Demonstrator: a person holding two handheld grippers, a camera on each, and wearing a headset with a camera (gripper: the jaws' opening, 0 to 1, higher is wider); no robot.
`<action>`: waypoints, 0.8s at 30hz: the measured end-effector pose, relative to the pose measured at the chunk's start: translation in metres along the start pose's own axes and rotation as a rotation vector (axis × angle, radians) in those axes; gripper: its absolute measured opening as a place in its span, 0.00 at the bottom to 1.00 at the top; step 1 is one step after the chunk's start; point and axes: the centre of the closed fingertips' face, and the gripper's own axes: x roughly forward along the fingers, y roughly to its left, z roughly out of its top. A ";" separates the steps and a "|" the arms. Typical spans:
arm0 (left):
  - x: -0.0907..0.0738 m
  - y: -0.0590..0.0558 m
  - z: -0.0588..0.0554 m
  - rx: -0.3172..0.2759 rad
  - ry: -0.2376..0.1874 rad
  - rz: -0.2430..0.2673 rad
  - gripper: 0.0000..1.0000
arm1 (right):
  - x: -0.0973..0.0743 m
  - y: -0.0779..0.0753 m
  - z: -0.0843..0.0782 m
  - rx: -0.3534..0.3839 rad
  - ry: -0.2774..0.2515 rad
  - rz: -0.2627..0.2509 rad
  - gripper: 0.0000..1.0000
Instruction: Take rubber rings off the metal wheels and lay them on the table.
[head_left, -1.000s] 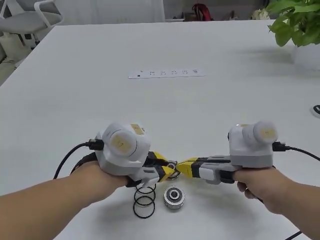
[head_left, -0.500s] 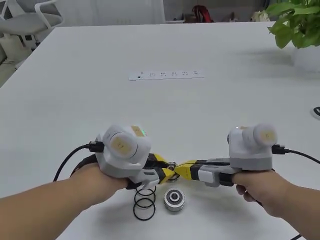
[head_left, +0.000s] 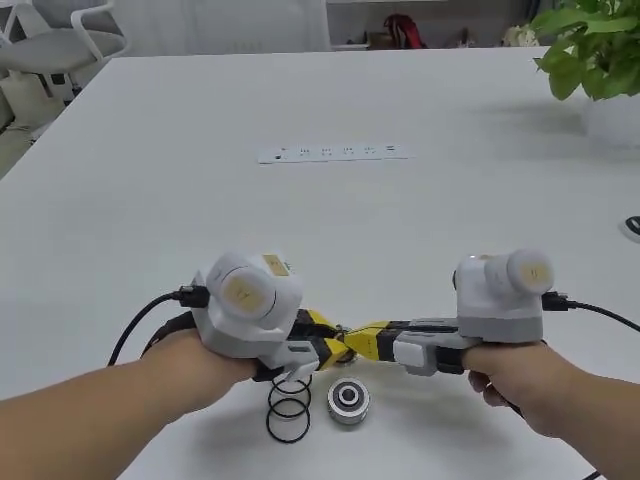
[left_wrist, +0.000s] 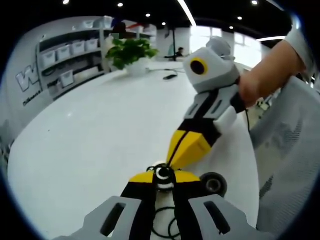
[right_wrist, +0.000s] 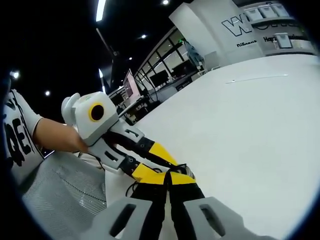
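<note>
Left gripper (head_left: 326, 346): reaches in from the left, low over the near part of the table (head_left: 400, 230). Its yellow-tipped jaws are clamped on a small wheel.
Right gripper (head_left: 362, 342): comes in from the right and meets the left one tip to tip. Its jaws are pressed together against the held wheel's rim; I cannot tell whether a ring is pinched between them.
Held wheel (left_wrist: 164, 173): silver with a dark centre, gripped between the left gripper's two tips and lifted off the table.
Loose wheel (head_left: 348, 397): lies flat on the table, just nearer the person than the meeting tips, with a dark band round its rim.
Rings (head_left: 289, 405): thin black loops that overlap in a short chain, flat on the table, just left of the loose wheel and under the left gripper's jaws.
Power strip (head_left: 333, 151): white, farther out at mid-table, well apart from the work.
Plant (head_left: 590, 50): green leaves at the far right corner.
Chair (head_left: 60, 38): white, beyond the far left corner.
</note>
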 end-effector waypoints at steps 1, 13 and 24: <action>0.000 0.000 0.000 -0.001 0.000 0.001 0.12 | 0.000 0.000 0.000 -0.001 -0.001 0.001 0.00; 0.000 0.000 0.000 -0.001 -0.002 -0.003 0.12 | -0.003 -0.010 0.002 0.050 -0.024 -0.034 0.00; 0.000 -0.001 0.001 -0.002 -0.009 -0.014 0.13 | -0.004 -0.013 0.001 0.050 -0.019 -0.048 0.00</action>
